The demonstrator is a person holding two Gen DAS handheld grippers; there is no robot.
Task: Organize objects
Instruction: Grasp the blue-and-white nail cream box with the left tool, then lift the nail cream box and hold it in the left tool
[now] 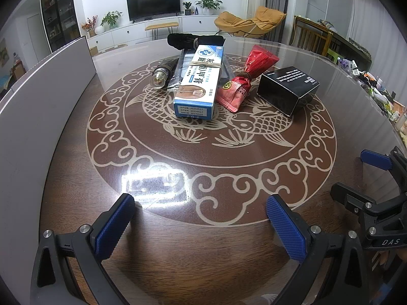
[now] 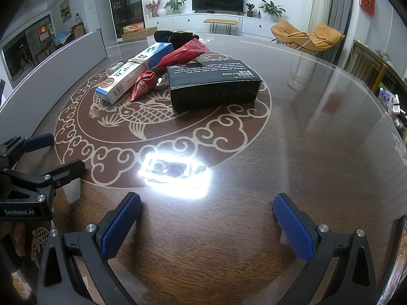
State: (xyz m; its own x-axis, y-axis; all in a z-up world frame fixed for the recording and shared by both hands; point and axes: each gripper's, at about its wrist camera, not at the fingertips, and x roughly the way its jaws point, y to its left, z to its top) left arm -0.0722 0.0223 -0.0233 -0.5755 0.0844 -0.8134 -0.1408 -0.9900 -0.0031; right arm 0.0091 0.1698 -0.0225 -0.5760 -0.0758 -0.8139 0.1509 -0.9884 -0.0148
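Observation:
A cluster of objects lies on the far part of the round brown table [image 1: 178, 241]. A blue-and-white medicine box [image 1: 198, 81] [image 2: 132, 72] bound with a rubber band leans over a clear packet. Right of it lie a red snack wrapper [image 1: 244, 81] [image 2: 168, 63] and a black box [image 1: 288, 89] [image 2: 215, 86]. A small glass bulb [image 1: 160, 77] sits to the left, and a black pouch [image 1: 195, 40] [image 2: 175, 36] lies behind. My left gripper [image 1: 201, 223] is open and empty near the table's front. My right gripper [image 2: 207, 225] is open too, well short of the black box.
A grey panel [image 1: 43, 94] stands along the table's left edge. The right gripper's body [image 1: 381, 203] shows at the left wrist view's right edge, the left gripper's body [image 2: 28, 178] at the right wrist view's left. A cluttered sideboard [image 1: 376, 86] and wooden chair [image 1: 310, 35] stand beyond the right rim.

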